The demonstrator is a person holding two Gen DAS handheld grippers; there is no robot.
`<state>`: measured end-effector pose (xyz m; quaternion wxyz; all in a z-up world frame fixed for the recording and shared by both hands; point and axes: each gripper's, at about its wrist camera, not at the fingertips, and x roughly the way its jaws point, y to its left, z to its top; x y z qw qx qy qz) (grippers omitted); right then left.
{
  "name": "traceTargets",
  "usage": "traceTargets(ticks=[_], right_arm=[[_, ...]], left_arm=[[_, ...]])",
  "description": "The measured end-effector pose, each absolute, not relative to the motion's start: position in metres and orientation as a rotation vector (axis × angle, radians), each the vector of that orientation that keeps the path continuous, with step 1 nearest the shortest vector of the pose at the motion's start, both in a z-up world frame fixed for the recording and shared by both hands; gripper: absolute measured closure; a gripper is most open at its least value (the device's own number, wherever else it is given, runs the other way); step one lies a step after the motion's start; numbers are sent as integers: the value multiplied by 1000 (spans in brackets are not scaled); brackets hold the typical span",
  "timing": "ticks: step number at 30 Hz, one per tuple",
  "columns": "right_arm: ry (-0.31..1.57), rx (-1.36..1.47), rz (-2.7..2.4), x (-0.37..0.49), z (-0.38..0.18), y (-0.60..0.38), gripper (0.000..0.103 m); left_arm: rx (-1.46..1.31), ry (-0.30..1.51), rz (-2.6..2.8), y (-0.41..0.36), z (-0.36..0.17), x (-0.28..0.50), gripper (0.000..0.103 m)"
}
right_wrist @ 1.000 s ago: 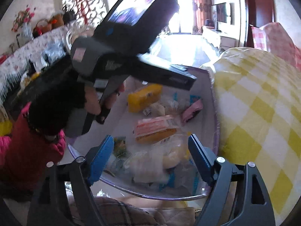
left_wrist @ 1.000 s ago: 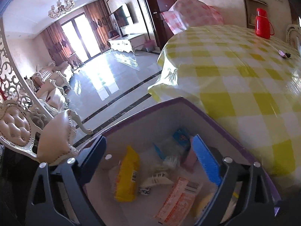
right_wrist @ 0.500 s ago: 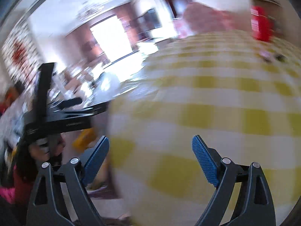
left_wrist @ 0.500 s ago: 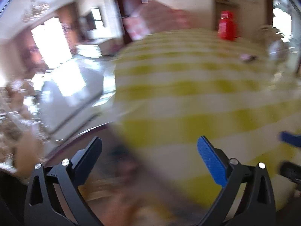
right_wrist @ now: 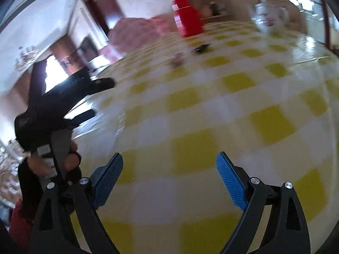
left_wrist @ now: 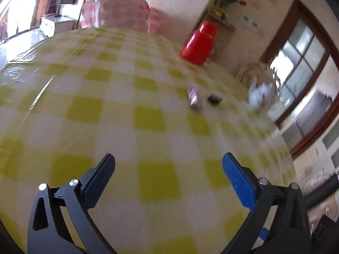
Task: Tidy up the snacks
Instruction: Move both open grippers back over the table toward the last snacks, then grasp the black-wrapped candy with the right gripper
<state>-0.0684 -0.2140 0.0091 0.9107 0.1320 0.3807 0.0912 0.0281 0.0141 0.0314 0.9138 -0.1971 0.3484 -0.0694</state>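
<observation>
Both tools swung off the snack bin onto the checked desk (left_wrist: 148,114). Left tool (left_wrist: 168,165) & right tool (right_wrist: 169,165) spread, empty; jaws just opened wider. Snacks out of view; slow down, re-find bin before reaching.

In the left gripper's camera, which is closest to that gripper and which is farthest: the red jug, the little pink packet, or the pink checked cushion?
From the left gripper, seen in the left wrist view:
1. The little pink packet, lying mid-table, slightly right.
2. The red jug, standing near the table's far edge, right of centre.
3. The pink checked cushion, beyond the table's far edge, upper left.
</observation>
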Motion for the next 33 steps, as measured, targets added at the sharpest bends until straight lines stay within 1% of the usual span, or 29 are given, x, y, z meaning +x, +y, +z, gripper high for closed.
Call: traceTargets(ticks=[2, 6, 10, 11, 13, 17, 21, 26, 27, 28, 29, 30, 33], right_arm=[[804, 292, 136, -36, 8, -229, 16], [817, 382, 85, 41, 9, -249, 16], [830, 460, 26, 124, 5, -257, 16], [839, 505, 10, 148, 0, -258, 17], [846, 546, -19, 182, -4, -256, 21], [834, 507, -42, 242, -5, -234, 21], [826, 471, -114, 277, -4, -224, 21], [862, 329, -213, 290, -5, -208, 29], [860, 305, -217, 288, -5, -206, 44], [853, 284, -195, 288, -5, -205, 73], [856, 278, -160, 289, -7, -206, 90], [860, 280, -125, 285, -7, -211, 97], [859, 261, -49, 257, -2, -225, 99]], left_arm=[[-412, 655, -105, 8, 25, 36, 2], [-416, 664, -92, 11, 27, 47, 2], [-562, 659, -46, 35, 27, 42, 2], [-565, 654, -21, 39, 28, 41, 2], [-574, 653, 8, 44, 29, 40, 2], [-590, 653, 27, 46, 30, 37, 2], [-565, 659, 17, 40, 32, 36, 2], [-504, 688, 14, 30, 27, 41, 2], [-504, 693, 10, 29, 25, 42, 2], [-500, 696, 8, 30, 25, 42, 2], [-497, 695, 12, 30, 25, 42, 2], [-496, 691, 15, 32, 25, 42, 2], [-493, 677, 41, 36, 24, 43, 2]])
